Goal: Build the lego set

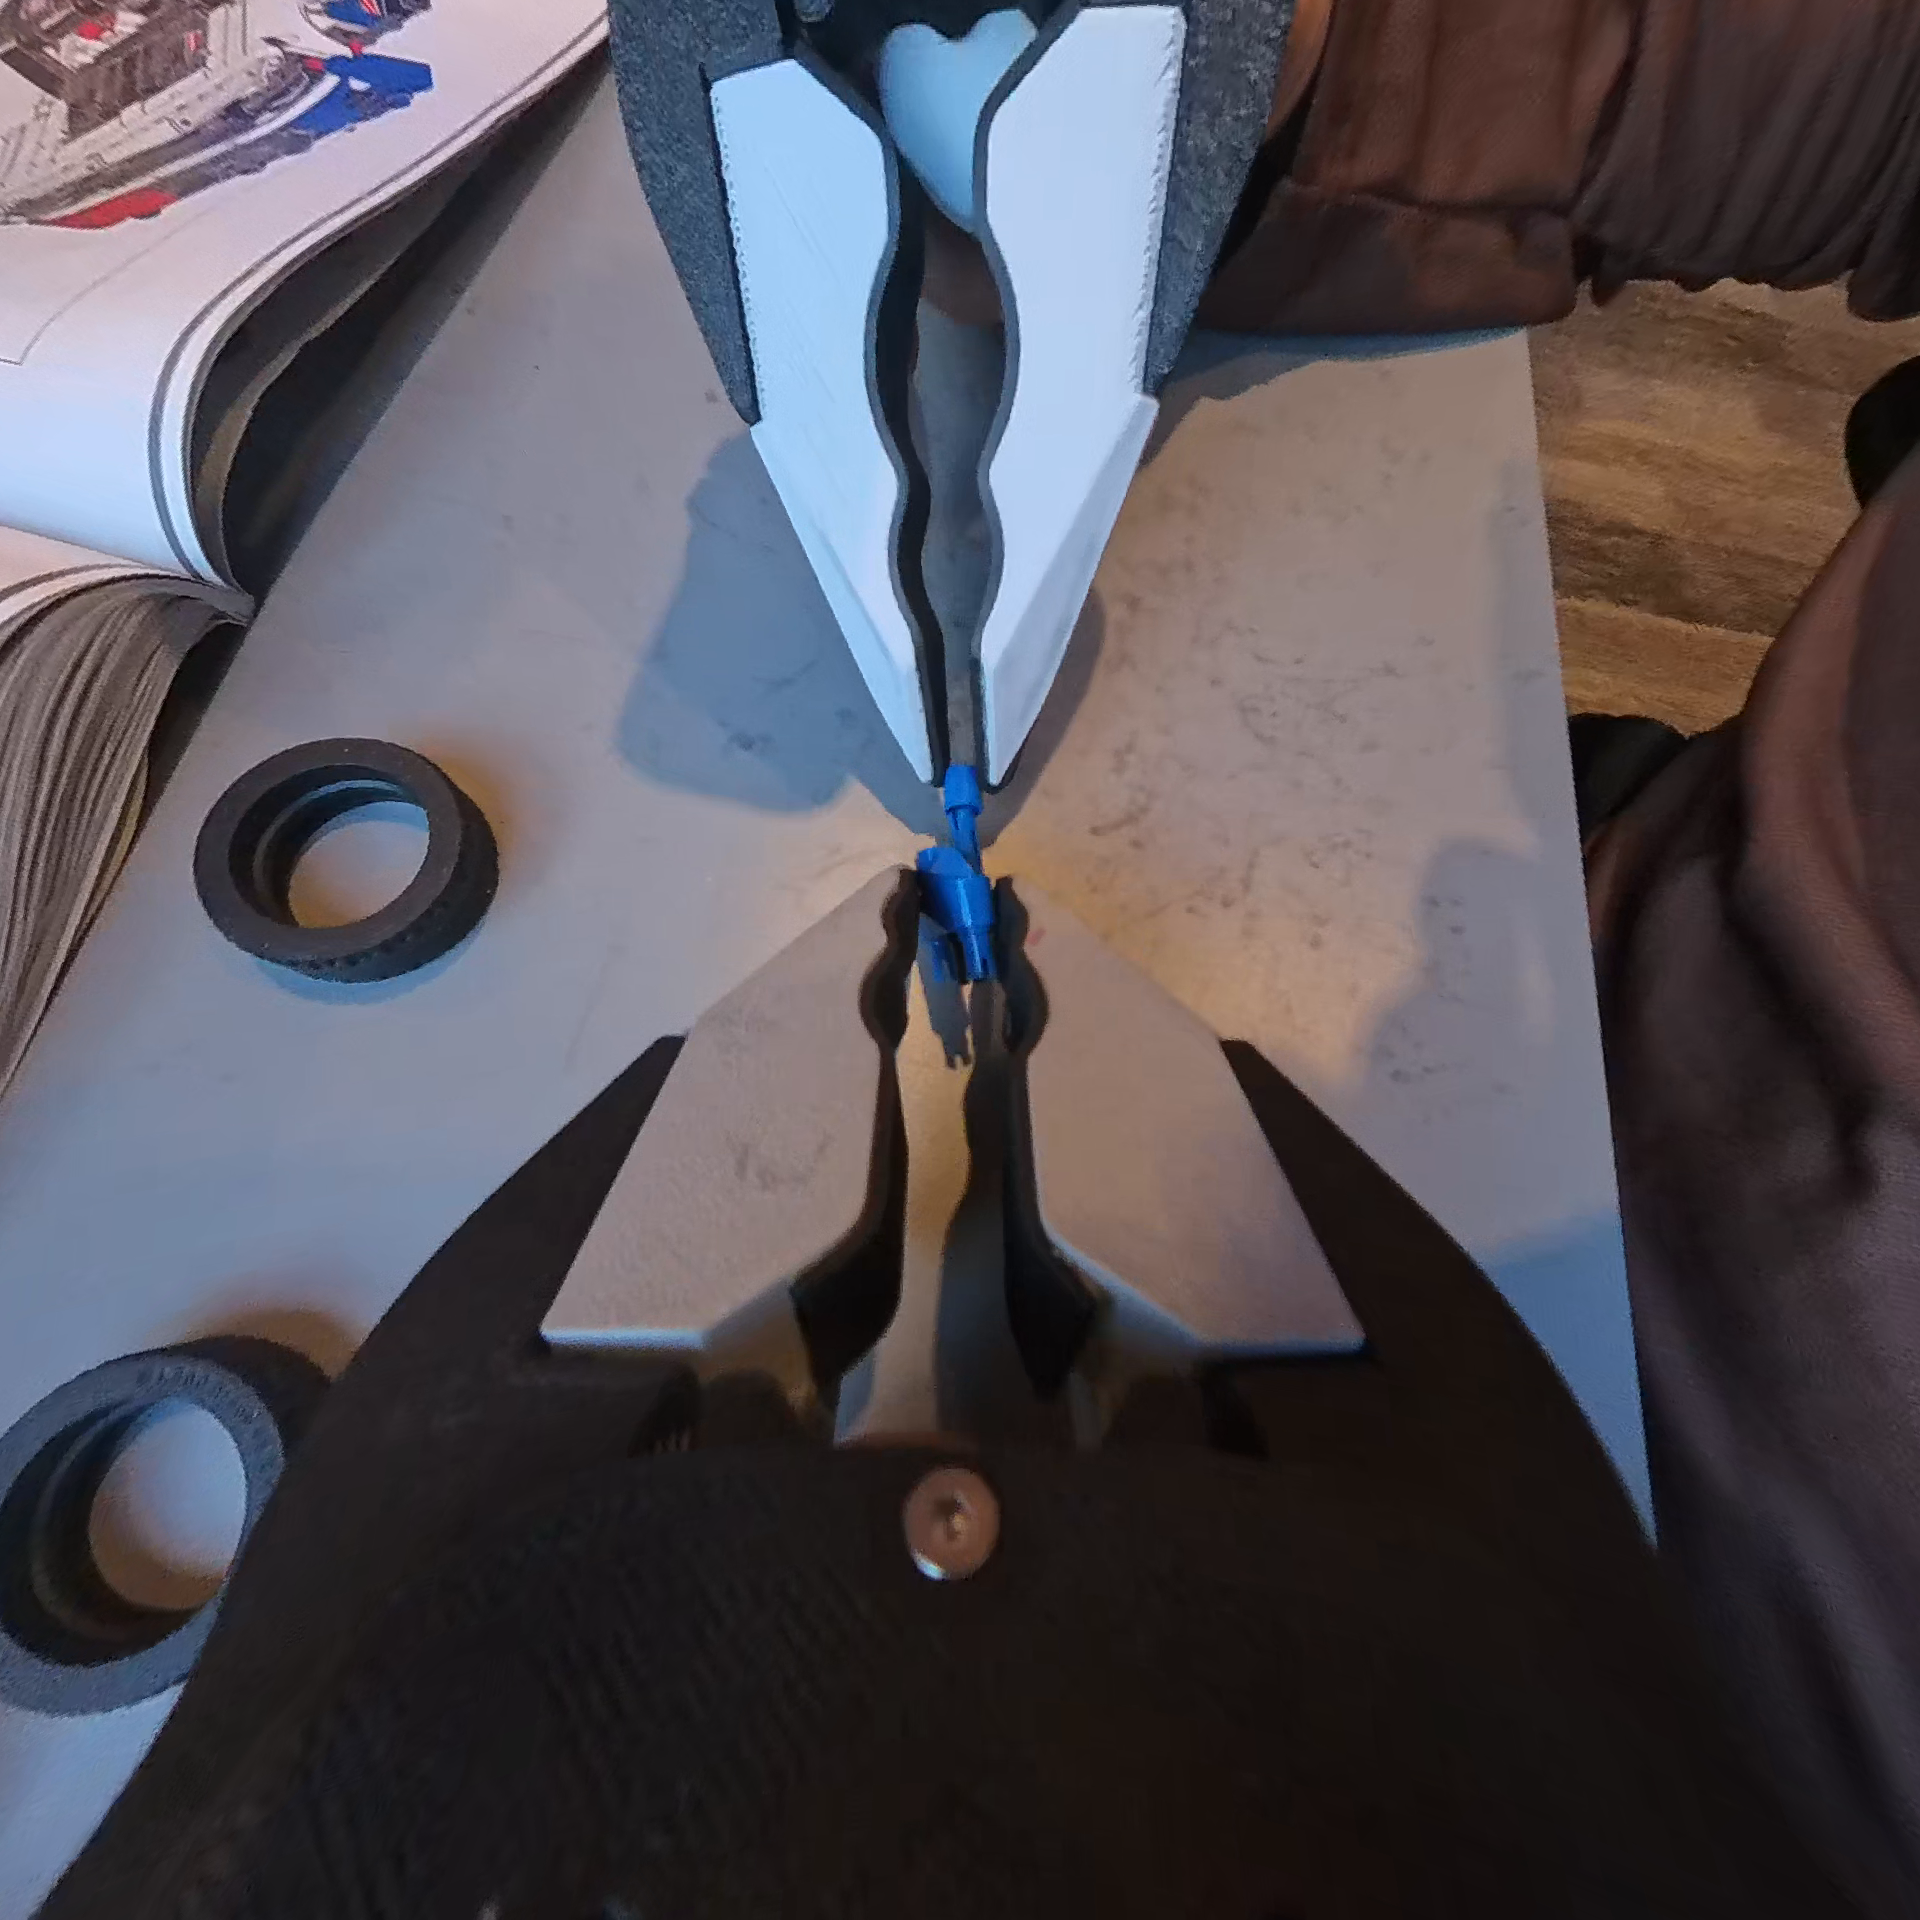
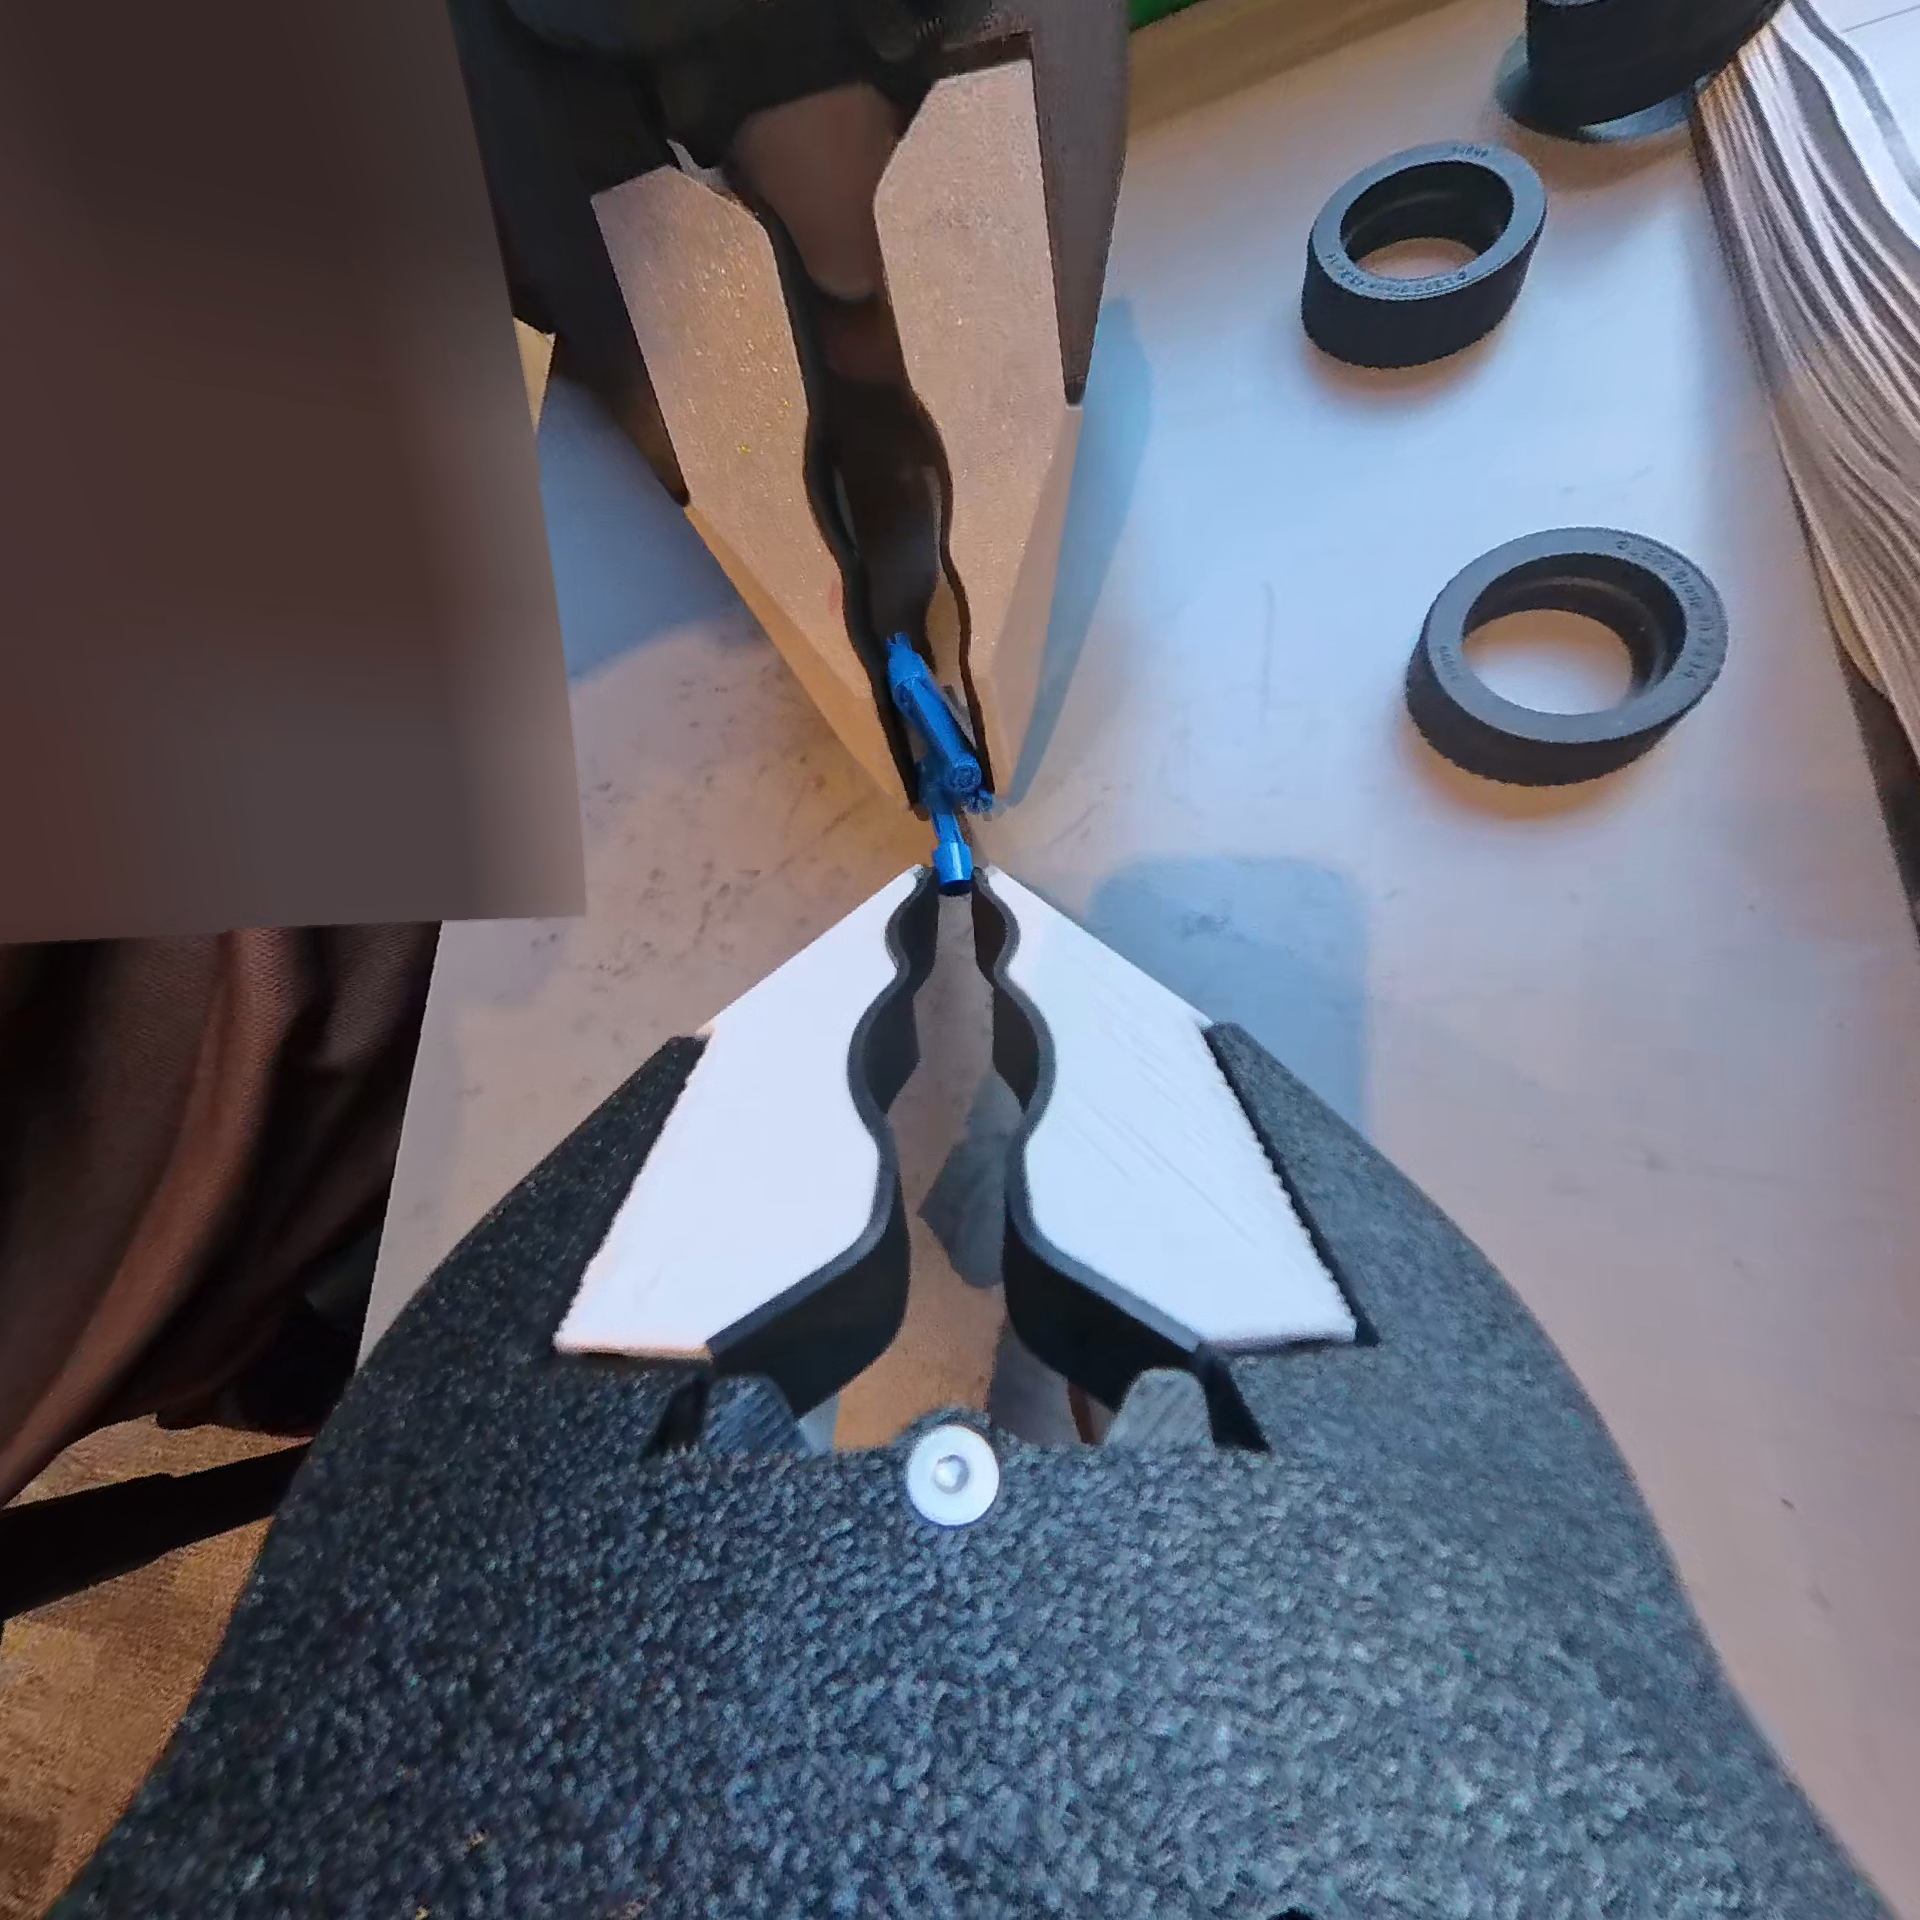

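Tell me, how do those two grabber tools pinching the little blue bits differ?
The left gripper has a smooth black body and beige-looking fingers; the right gripper has a speckled black body and white fingers. The left grips a chunky blue connector; the right pinches a thin blue pin. Both are shut, tips facing, above the table.

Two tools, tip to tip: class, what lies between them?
Small blue lego pieces bridge the gap between the left tool and right tool; both views show it, above bare table.
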Demonstrator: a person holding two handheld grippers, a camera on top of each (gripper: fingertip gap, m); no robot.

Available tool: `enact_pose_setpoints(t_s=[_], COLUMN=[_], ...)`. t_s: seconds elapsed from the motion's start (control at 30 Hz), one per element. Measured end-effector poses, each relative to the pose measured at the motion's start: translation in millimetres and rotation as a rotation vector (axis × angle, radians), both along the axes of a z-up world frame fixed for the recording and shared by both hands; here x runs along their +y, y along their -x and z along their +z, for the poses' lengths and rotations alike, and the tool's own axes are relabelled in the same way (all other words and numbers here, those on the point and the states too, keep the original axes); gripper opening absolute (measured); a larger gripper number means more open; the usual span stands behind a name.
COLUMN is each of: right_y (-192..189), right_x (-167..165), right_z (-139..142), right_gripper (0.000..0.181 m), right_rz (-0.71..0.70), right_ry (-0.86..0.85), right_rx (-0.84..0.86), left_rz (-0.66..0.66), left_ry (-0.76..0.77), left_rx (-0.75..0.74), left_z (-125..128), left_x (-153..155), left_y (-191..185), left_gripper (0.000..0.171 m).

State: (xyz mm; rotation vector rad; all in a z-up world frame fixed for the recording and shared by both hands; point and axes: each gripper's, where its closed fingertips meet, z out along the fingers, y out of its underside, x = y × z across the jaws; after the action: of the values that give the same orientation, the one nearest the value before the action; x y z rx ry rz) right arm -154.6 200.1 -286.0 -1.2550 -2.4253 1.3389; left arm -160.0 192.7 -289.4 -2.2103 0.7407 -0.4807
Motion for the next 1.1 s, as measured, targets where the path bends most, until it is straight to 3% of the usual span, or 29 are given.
enact_pose_setpoints(t_s=[0.4,0.63,0.93,1.1], right_y=[-1,-2,0,3], right_x=[-1,-2,-16,-13], right_z=[-10,-9,-11,-10], right_gripper=[0.006,0.006,0.006,0.006], right_rz=[0.011,-0.016,0.076,0.047], right_ry=[-0.086,0.076,-0.160,-0.083], right_rx=[-0.003,-0.147,0.064,-0.007], left_rz=[-0.019,-0.021,-0.082,-0.053], left_ry=[0.035,0.010,-0.016,-0.027], left_rx=[0.007,0.034,0.061,0.070], left_z=[-5,-5,-5,-5], left_x=[0,0,-5,-2], left_y=[-2,-2,-7,-5], left_gripper=[0.010,0.010,0.009,0.010])
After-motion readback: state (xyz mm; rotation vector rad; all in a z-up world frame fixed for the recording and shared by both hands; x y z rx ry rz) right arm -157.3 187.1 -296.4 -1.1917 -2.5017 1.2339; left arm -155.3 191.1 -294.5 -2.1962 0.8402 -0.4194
